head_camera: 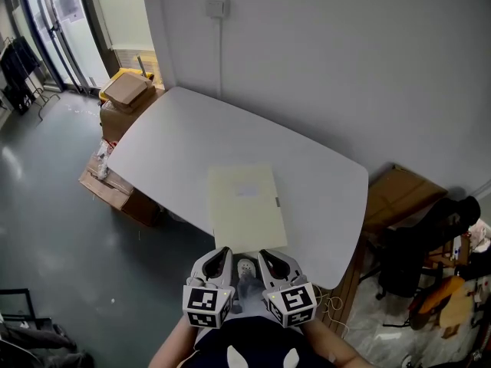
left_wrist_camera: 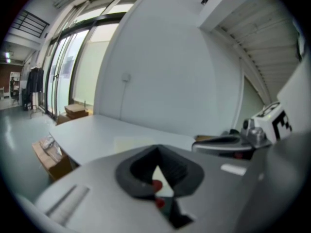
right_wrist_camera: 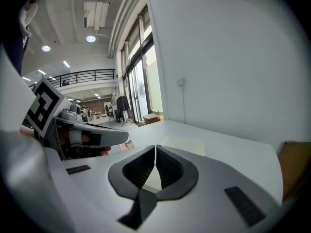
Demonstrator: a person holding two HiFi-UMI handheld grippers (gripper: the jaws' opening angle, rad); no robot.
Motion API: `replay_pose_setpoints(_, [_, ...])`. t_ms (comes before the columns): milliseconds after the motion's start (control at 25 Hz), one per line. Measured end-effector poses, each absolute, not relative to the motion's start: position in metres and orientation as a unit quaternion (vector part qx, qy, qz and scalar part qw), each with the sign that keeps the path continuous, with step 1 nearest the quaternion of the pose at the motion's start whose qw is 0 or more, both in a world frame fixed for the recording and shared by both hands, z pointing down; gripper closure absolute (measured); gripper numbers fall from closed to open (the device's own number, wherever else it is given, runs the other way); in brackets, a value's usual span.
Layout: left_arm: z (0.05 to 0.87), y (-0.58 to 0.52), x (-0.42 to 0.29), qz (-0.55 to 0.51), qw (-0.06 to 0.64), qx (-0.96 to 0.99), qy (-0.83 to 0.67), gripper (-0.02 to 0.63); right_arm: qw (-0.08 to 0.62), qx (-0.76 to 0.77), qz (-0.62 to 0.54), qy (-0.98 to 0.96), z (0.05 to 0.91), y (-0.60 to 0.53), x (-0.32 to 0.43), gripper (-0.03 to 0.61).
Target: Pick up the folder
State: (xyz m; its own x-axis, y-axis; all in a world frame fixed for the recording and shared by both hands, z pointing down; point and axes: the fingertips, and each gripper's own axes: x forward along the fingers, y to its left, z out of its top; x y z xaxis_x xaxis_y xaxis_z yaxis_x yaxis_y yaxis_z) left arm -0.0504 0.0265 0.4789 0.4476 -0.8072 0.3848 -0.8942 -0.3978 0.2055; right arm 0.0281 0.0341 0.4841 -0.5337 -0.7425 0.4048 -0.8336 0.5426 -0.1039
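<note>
Folder [head_camera: 247, 208] in frame: where does it sit from your fingertips?

"Dead ahead of both pairs. It lies flat and closed on the white table [head_camera: 176, 140], pale yellow, one short edge turned toward me. That edge sits just in front of and below the tips of my left gripper [head_camera: 223, 251] and my right gripper [head_camera: 265, 254], close to the table's near rim."

Are you holding it?

"No. From the head view I cannot tell whether a tip grazes that edge, but nothing is clamped. The left gripper's dark ribbed fingers [left_wrist_camera: 141, 168] are pressed together at the tips with nothing between them. The right gripper's fingers [right_wrist_camera: 171, 169] are pressed together the same way, also bare. In both gripper views the folder shows as a pale patch on the tabletop beyond the tips."

How do the two grippers stand to one another?

"Side by side and close, both angled down toward the table. In the right gripper view the left gripper shows just off to the left of my fingers. In the left gripper view the right gripper shows off to the right."

What else surrounds the fingers?

"A plain white wall [head_camera: 345, 60] runs beyond the table's far side, with a small socket plate [head_camera: 218, 8] high on it. Well off to the left of my left fingers, past the table's end, cardboard boxes [head_camera: 126, 94] stand on the grey floor [head_camera: 46, 228] near glass doors [head_camera: 61, 21]. Off to the right of my right fingers, beside the table, lies brown cardboard [head_camera: 399, 198]."
</note>
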Motion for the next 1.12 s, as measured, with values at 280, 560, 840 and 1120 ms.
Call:
replay_pose_setpoints(280, [0.497, 0.008, -0.054, 0.124, 0.225, 0.820, -0.512, 0.609, 0.169, 0.457, 0.157, -0.859, 0.491, 0.014, 0.030, 0.568])
replay_pose_setpoints(560, [0.508, -0.006, -0.053, 0.145, 0.235, 0.817, -0.507, 0.609, 0.184, 0.458, 0.181, -0.851, 0.506, -0.003, 0.037, 0.566])
replay_pose_setpoints(840, [0.522, -0.020, -0.053, 0.164, 0.255, 0.814, -0.495, 0.567, 0.194, 0.454, 0.199, -0.846, 0.519, -0.019, 0.038, 0.468])
replay_pose_setpoints(1120, [0.530, -0.032, -0.053, 0.174, 0.267, 0.816, -0.483, 0.472, 0.203, 0.452, 0.212, -0.842, 0.530, -0.038, 0.040, 0.442])
